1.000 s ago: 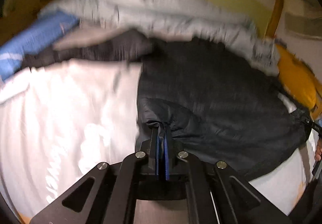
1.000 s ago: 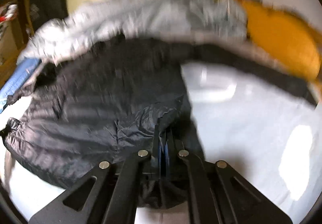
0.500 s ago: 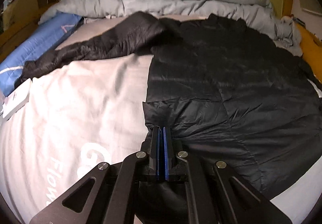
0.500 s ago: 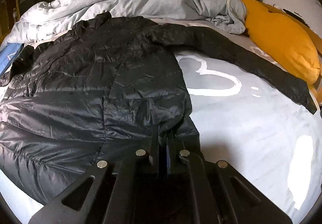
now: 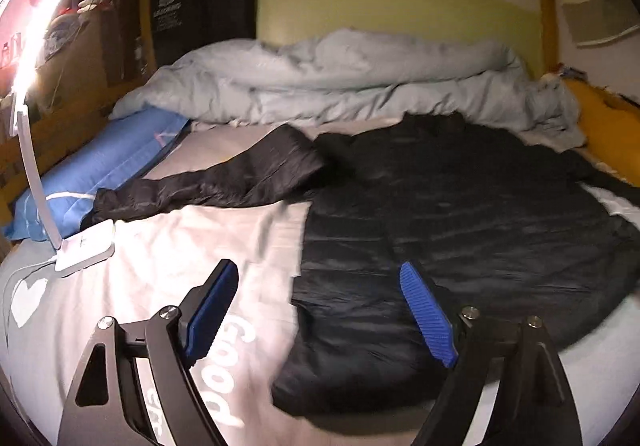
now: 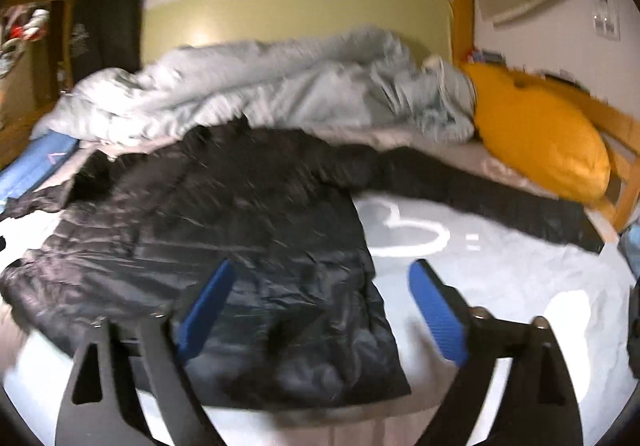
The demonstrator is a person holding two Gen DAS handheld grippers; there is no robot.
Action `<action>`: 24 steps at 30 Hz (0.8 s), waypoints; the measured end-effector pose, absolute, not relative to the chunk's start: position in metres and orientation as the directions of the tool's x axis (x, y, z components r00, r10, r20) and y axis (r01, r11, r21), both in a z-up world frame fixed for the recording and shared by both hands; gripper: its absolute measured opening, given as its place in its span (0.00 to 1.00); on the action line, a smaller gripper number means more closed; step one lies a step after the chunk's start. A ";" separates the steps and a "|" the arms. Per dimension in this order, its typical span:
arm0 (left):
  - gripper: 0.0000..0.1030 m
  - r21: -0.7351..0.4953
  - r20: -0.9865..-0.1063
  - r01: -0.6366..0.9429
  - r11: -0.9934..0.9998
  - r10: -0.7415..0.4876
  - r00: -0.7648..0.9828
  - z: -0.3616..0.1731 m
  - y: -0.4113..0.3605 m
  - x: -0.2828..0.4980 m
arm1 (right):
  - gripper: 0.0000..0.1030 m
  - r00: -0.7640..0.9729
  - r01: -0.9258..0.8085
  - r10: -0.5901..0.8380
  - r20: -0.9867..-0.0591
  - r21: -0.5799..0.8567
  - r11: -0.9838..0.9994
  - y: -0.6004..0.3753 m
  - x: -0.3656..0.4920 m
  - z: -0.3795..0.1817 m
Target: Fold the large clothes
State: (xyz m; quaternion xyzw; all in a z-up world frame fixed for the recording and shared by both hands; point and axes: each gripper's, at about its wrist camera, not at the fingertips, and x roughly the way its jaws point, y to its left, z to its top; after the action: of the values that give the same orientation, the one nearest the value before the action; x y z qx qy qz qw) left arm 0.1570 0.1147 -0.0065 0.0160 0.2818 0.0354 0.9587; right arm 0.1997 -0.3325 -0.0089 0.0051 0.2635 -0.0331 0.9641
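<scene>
A black puffer jacket lies spread flat on the bed, one sleeve stretched out to the left. In the right wrist view the same jacket fills the left half, its other sleeve reaching right toward the pillow. My left gripper hangs above the jacket's lower left hem, its jaws opening wide with nothing pinched between the blue pads. My right gripper hovers over the lower right hem corner, jaws likewise opening, pads clear of the fabric.
A crumpled grey duvet is heaped at the back of the bed. A blue pillow lies at the left, an orange pillow at the right. A white clip lamp rests on the printed grey sheet. A wooden bed frame borders the right side.
Both grippers were shut on the jacket's hem corners; now both have let go, opened wide and lifted back a little. The jacket rests flat on the sheet.
</scene>
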 end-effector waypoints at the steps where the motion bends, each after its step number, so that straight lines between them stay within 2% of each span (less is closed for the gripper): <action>1: 0.83 0.034 -0.529 -0.045 0.998 0.056 0.847 -0.003 0.111 0.148 | 0.95 0.872 0.052 -0.047 -0.487 -0.004 0.999 -0.328 0.191 -0.004; 5: 0.83 0.023 -0.519 0.018 1.000 -0.003 0.855 0.004 0.093 0.126 | 0.99 0.902 -0.003 0.004 -0.432 0.003 1.000 -0.312 0.173 0.009; 9: 0.83 0.093 -0.524 0.094 0.991 -0.032 0.851 0.005 0.064 0.111 | 0.99 0.901 -0.058 0.034 -0.433 -0.042 0.997 -0.292 0.164 0.008; 13: 0.83 0.137 -0.531 0.132 0.982 -0.040 0.846 0.002 0.048 0.104 | 0.99 0.893 -0.101 0.042 -0.448 -0.109 0.989 -0.273 0.157 0.002; 19: 0.83 0.096 -0.583 0.184 0.978 -0.094 0.807 -0.011 0.042 0.101 | 0.99 0.868 -0.172 0.095 -0.487 -0.116 0.978 -0.261 0.138 -0.012; 24: 0.83 0.172 -0.631 0.253 0.952 -0.091 0.770 -0.031 0.019 0.101 | 0.99 0.826 -0.236 0.095 -0.556 -0.188 0.954 -0.241 0.142 -0.033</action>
State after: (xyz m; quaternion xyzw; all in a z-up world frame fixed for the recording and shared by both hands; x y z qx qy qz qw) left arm 0.1008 0.0188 -0.0313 0.1246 0.3261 -0.0921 0.9326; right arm 0.1422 -0.2412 -0.0334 -0.1250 0.2818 0.0872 0.9473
